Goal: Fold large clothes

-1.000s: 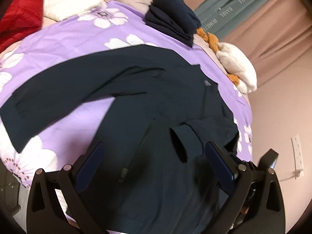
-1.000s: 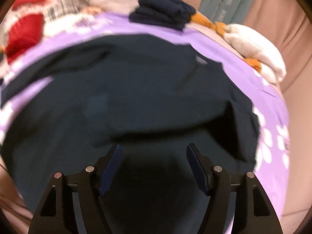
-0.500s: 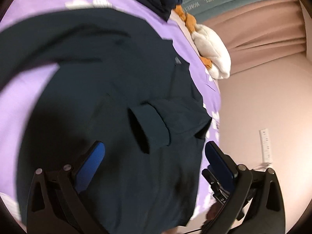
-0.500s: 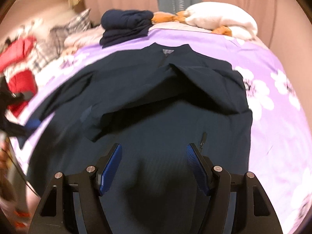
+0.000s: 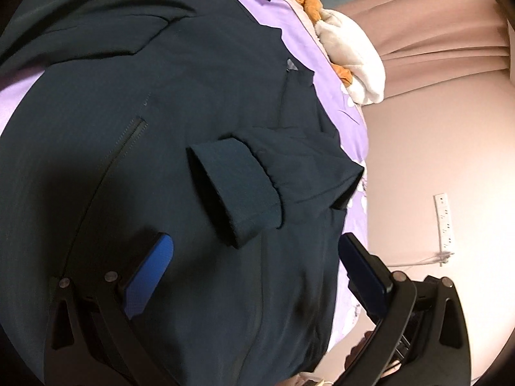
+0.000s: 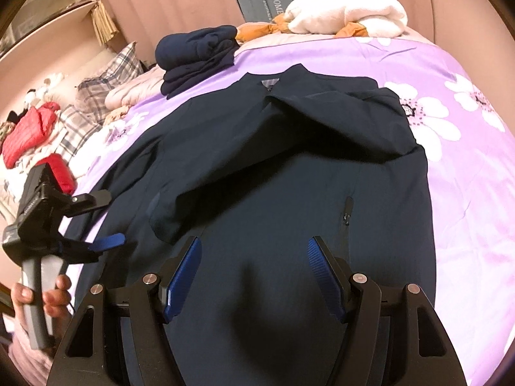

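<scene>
Jacket: dark navy, large, lies front-up across the purple flowered bedspread; fills the centre of both views.
Sleeve, folded: one sleeve lies across the chest, its cuff at the centre of the left wrist frame, resting on the jacket body.
Sleeve, spread: the other sleeve stretches to the upper left of the left wrist frame, flat on the bedspread.
Pocket zip: right of centre in the right wrist frame, closed.
Collar label: grey, at the neck, upper centre.
Left tongs: blue pads spread wide apart, nothing between them, above the lower jacket body; whether they touch the cloth cannot be told. Also seen at the lower left of the right wrist frame, held in a hand.
Right tongs: blue pads apart, gripping nothing, over the jacket hem area at lower centre.
Folded navy pile: upper left of the right wrist frame, beyond the collar.
White plush: top of the frame, at the head of the bed.
Red garment: left edge, on a plaid heap.
</scene>
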Demonstrator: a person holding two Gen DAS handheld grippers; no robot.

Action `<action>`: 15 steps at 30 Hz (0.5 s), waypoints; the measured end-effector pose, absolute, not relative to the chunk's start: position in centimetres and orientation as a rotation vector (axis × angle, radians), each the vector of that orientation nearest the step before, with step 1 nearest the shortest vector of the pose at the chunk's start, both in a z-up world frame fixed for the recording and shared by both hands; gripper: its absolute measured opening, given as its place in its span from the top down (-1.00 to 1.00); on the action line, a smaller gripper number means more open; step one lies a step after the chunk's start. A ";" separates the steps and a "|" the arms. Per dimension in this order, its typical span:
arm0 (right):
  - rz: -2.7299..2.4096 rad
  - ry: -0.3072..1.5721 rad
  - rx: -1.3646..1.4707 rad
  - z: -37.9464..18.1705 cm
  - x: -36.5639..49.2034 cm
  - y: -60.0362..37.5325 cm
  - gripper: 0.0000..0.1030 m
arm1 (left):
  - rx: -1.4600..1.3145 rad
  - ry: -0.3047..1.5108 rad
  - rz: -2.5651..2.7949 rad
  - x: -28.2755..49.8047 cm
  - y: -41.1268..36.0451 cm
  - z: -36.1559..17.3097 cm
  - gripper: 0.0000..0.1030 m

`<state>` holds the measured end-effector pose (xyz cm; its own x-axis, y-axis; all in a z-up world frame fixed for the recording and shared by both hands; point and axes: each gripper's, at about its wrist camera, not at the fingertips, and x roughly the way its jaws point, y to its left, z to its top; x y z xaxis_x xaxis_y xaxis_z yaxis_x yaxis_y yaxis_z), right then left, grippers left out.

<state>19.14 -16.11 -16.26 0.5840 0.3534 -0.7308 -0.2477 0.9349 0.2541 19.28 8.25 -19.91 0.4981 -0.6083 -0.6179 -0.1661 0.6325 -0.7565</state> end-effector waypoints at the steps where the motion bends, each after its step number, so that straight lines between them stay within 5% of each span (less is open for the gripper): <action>1: 0.348 0.884 0.131 -16.4 19.2 -16.2 -0.32 | -0.879 1.041 -0.314 19.4 8.2 -20.0 -0.99; 15: 0.344 0.889 0.157 -16.7 18.9 -16.8 -0.32 | -0.904 1.073 -0.348 20.1 7.0 -20.8 -0.99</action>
<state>18.91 -16.83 -16.71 0.5803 0.3577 -0.7317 -0.2284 0.9338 0.2753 20.14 7.05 -20.76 0.4671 -0.6453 -0.6045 -0.1670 0.6070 -0.7769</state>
